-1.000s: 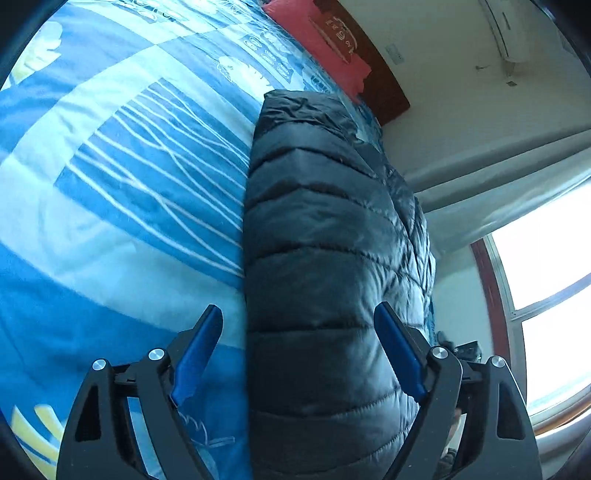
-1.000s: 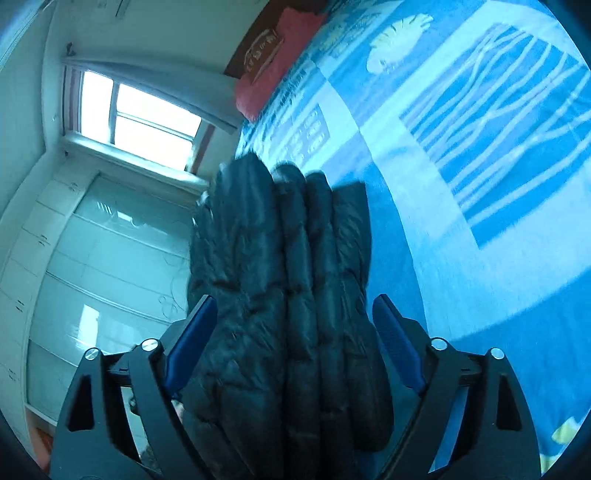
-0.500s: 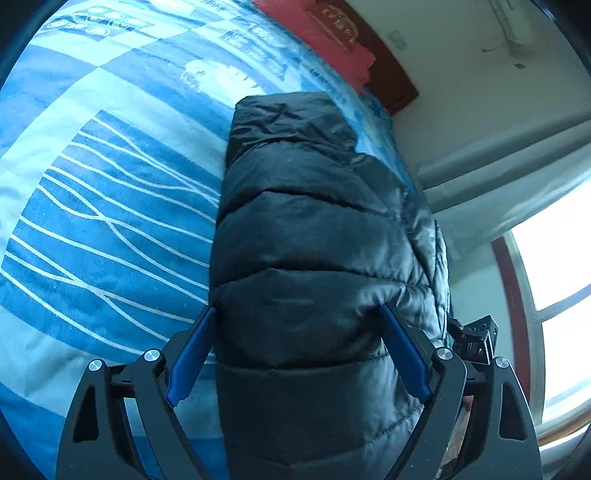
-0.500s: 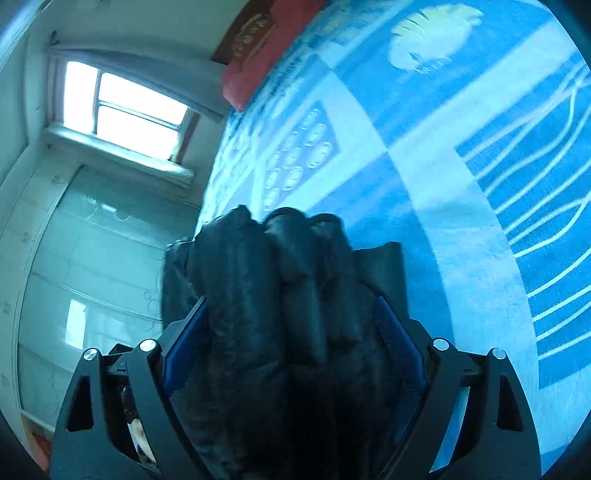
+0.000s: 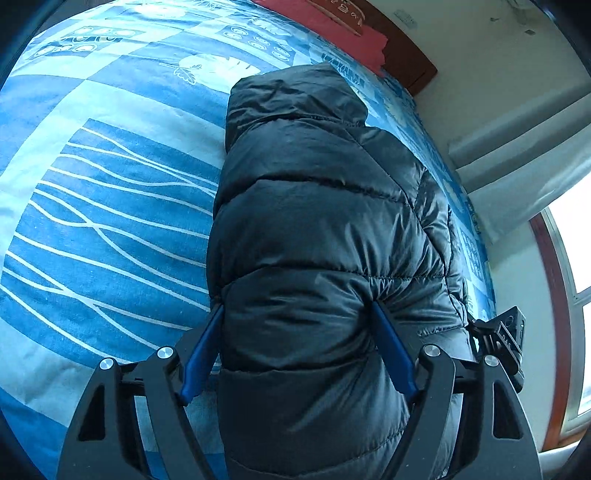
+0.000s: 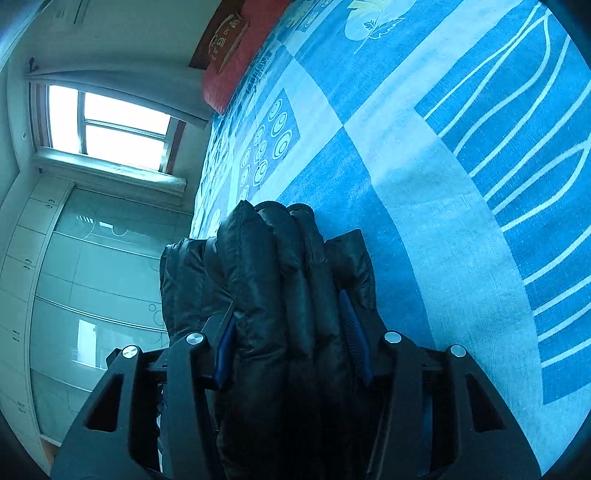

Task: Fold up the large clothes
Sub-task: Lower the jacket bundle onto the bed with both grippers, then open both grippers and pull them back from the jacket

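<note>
A black quilted puffer jacket lies folded into a long bundle on the blue patterned bedspread. My left gripper is shut on one end of the bundle, its blue pads pressing into the padding. In the right wrist view the jacket shows as several stacked layers. My right gripper is shut on those layers at the bundle's other end. The right gripper's body shows past the jacket in the left wrist view.
A red pillow lies against the dark wooden headboard at the bed's far end. A window and a wardrobe with frosted doors stand beside the bed. The bed edge runs close along the jacket.
Both grippers went from open around the jacket to shut on it. The bundle is squeezed between the pads and both views have shifted along the bed.
</note>
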A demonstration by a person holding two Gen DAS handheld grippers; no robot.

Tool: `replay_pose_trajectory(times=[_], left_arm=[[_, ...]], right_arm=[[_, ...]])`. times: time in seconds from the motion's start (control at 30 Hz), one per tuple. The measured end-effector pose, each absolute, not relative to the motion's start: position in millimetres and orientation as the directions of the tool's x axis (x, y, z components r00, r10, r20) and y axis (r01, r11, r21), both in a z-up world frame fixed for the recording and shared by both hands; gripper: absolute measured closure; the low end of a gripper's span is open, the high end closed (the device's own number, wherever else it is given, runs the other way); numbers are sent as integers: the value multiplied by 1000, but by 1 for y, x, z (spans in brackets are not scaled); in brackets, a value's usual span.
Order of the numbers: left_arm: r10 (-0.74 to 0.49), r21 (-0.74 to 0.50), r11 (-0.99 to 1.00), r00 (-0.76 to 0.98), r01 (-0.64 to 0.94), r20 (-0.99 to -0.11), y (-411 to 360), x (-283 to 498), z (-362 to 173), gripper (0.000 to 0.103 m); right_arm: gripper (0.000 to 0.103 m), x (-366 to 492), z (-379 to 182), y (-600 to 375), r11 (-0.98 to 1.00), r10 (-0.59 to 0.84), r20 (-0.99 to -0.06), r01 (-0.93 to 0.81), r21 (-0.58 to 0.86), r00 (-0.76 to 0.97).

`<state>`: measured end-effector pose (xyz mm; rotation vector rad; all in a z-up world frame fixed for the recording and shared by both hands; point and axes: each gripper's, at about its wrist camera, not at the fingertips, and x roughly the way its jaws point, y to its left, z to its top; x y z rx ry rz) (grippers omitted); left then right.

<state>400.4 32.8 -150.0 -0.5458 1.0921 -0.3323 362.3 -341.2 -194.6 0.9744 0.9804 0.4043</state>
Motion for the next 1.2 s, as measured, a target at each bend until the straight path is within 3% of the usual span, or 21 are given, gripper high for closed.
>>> replay_pose_trajectory(times=[0.6,0.77,0.93,1.07,1.2], left_arm=[[-514,-568,823,435,7,-740,32,399,-149,25],[-542,-601,799,447,13,-711,44,393,-150,17],[-567,-657,752,464,-46,-681,58,382,-145,17],[-536,-628,777,485,-35,-691,62,367,-134,17],[-452,-550,835,527,-34,-720,65,337,-117,17]], right_arm=[[54,356,-194,-337,516,682,-488,114,849,544],[41,346,-187,-342,492,689,-464,110,863,557],[30,329,-177,-354,477,673,-456,130,869,582],[30,311,-173,-369,455,656,-446,153,877,609],[30,284,-163,-374,517,607,-504,177,838,614]])
